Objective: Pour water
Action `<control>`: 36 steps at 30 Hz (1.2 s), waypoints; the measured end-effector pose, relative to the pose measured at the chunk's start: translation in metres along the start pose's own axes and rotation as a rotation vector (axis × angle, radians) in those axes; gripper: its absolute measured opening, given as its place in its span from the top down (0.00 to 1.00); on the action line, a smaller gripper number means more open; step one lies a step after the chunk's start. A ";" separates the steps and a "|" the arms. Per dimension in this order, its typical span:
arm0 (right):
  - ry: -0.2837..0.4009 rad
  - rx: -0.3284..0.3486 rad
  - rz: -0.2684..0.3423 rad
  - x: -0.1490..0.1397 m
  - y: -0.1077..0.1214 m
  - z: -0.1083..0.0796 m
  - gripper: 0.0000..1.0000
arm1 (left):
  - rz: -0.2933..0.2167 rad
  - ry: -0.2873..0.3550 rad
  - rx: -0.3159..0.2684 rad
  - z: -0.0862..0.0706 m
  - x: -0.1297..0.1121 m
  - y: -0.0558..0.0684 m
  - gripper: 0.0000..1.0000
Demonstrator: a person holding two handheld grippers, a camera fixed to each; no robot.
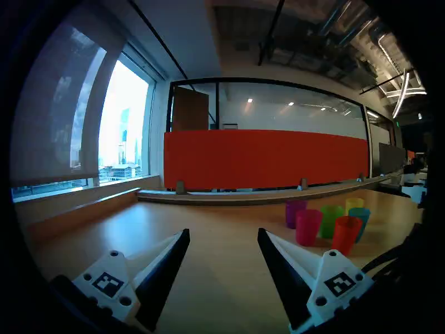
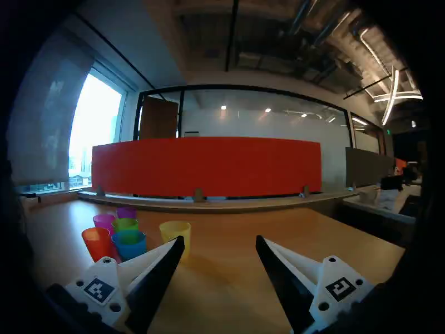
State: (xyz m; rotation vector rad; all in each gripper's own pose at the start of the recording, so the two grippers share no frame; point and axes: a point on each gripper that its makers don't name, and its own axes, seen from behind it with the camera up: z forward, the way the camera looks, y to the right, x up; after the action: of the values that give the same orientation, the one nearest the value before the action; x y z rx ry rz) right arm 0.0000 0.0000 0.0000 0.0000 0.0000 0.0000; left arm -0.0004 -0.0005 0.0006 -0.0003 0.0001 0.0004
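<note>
Both pairs of tongs are in hand and nothing is grasped.

Left tongs — released, jaws spread wide, with bare counter between them. Right tongs are likewise spread and empty, held low over the wood.

Task's things: six coloured cups stand upright in a tight cluster on the counter. In the left gripper view they sit at lower right:
- purple cup and yellow cup at the back
- pink cup, green cup and blue cup in the middle
- orange-red cup nearest the lens

In the right gripper view the same cluster sits at lower left. There the yellow cup stands a little apart from the rest, just beside the near finger. I cannot tell whether the packed cups touch one another, or whether any holds water. A red partition closes off the far edge of the counter.

Handling, as a judgement: the cups look like thin translucent plastic — light, smooth-walled and slightly tapered. They would probably flex or pop out under a hard squeeze. The best hold is across the mid-wall, below the rim, with gentle pressure. A filled cup would be heavier and prone to slosh, so it should be tilted slowly. The outer cups, yellow or orange-red, offer the clearest approach. Reaching for an inner one risks knocking its neighbours.
</note>
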 end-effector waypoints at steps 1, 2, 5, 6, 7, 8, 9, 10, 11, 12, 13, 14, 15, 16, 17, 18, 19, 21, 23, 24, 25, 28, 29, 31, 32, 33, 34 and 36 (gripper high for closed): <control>0.000 0.000 0.000 0.000 0.000 0.000 0.00 | 0.000 0.000 -0.001 0.000 0.000 0.000 0.10; 0.000 0.000 0.000 0.000 0.000 0.000 0.01 | -0.001 0.000 -0.001 0.000 0.000 0.000 0.10; 0.000 0.000 0.000 0.001 0.000 0.000 0.00 | 0.000 0.000 -0.008 0.000 0.000 0.002 0.10; -0.001 0.000 -0.001 0.001 0.000 0.000 0.01 | 0.000 0.000 -0.011 0.000 0.000 0.003 0.10; 0.000 0.000 0.000 0.001 0.000 0.000 0.01 | 0.000 0.000 -0.013 0.000 0.000 0.003 0.10; 0.000 0.000 0.000 0.001 0.000 0.000 0.01 | 0.000 0.000 -0.015 0.001 0.000 0.004 0.10; 0.000 0.000 0.000 0.001 0.000 0.000 0.01 | 0.000 0.000 -0.016 0.001 0.001 0.004 0.10; 0.000 0.000 0.000 0.001 -0.001 0.000 0.01 | 0.000 0.000 -0.016 0.001 0.001 0.004 0.10; 0.000 0.000 -0.001 0.001 -0.001 0.000 0.01 | 0.000 0.000 -0.016 0.001 0.001 0.004 0.10; 0.000 0.000 -0.001 0.002 -0.001 0.000 0.01 | 0.000 0.000 -0.016 0.001 0.001 0.004 0.10; 0.000 0.000 -0.001 0.002 -0.001 0.000 0.01 | 0.000 0.000 -0.016 0.001 0.001 0.004 0.10; 0.000 0.000 -0.001 0.002 -0.001 -0.001 0.01 | 0.001 0.001 -0.016 0.001 0.000 0.004 0.10; 0.000 0.000 -0.001 0.002 -0.001 -0.001 0.01 | 0.001 0.001 -0.016 0.001 0.000 0.004 0.10; 0.000 0.000 -0.002 0.002 -0.002 0.000 0.01 | 0.002 0.001 -0.018 0.001 0.000 0.005 0.10; 0.001 0.001 -0.002 0.002 -0.002 0.000 0.01 | 0.003 0.001 -0.020 0.001 0.000 0.005 0.10; 0.001 0.001 -0.003 0.002 -0.002 0.000 0.01 | 0.005 0.001 -0.022 0.000 0.000 0.005 0.10; 0.001 0.001 -0.004 0.001 -0.002 0.001 0.01 | 0.011 0.000 -0.025 0.001 0.001 0.006 0.10; 0.002 0.002 -0.006 0.001 -0.002 0.002 0.01 | 0.024 0.000 -0.033 0.001 0.003 0.007 0.10; 0.000 0.004 -0.012 0.002 -0.003 0.002 0.01 | 0.039 0.000 -0.036 0.001 0.007 0.008 0.10; 0.000 0.006 -0.016 0.003 -0.004 0.002 0.01 | 0.045 0.000 -0.039 0.001 0.009 0.009 0.10; 0.004 0.008 -0.019 0.006 -0.005 0.002 0.01 | 0.045 0.001 -0.044 0.001 0.011 0.010 0.10; 0.015 0.017 -0.026 0.017 -0.008 0.002 0.01 | 0.037 0.003 -0.060 0.001 0.018 0.014 0.10; 0.018 0.021 -0.027 0.021 -0.010 0.002 0.01 | 0.031 0.002 -0.064 0.001 0.019 0.015 0.10; 0.020 0.031 -0.031 0.027 -0.012 0.003 0.00 | 0.018 -0.001 -0.072 0.001 0.022 0.016 0.10; 0.019 0.037 -0.034 0.029 -0.014 0.003 0.01 | 0.011 -0.003 -0.075 0.002 0.024 0.017 0.10; 0.018 0.043 -0.037 0.031 -0.015 0.004 0.01 | 0.005 -0.004 -0.078 0.002 0.025 0.017 0.10; 0.016 0.047 -0.040 0.033 -0.016 0.004 0.01 | 0.002 -0.006 -0.081 0.002 0.027 0.017 0.10; 0.013 0.055 -0.048 0.035 -0.018 0.005 0.01 | -0.003 -0.009 -0.087 0.003 0.030 0.018 0.10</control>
State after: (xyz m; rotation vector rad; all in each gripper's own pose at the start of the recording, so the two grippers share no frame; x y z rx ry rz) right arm 0.0354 -0.0175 0.0052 0.0547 0.0132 -0.0475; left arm 0.0294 0.0172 0.0039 -0.0877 -0.0087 -0.0024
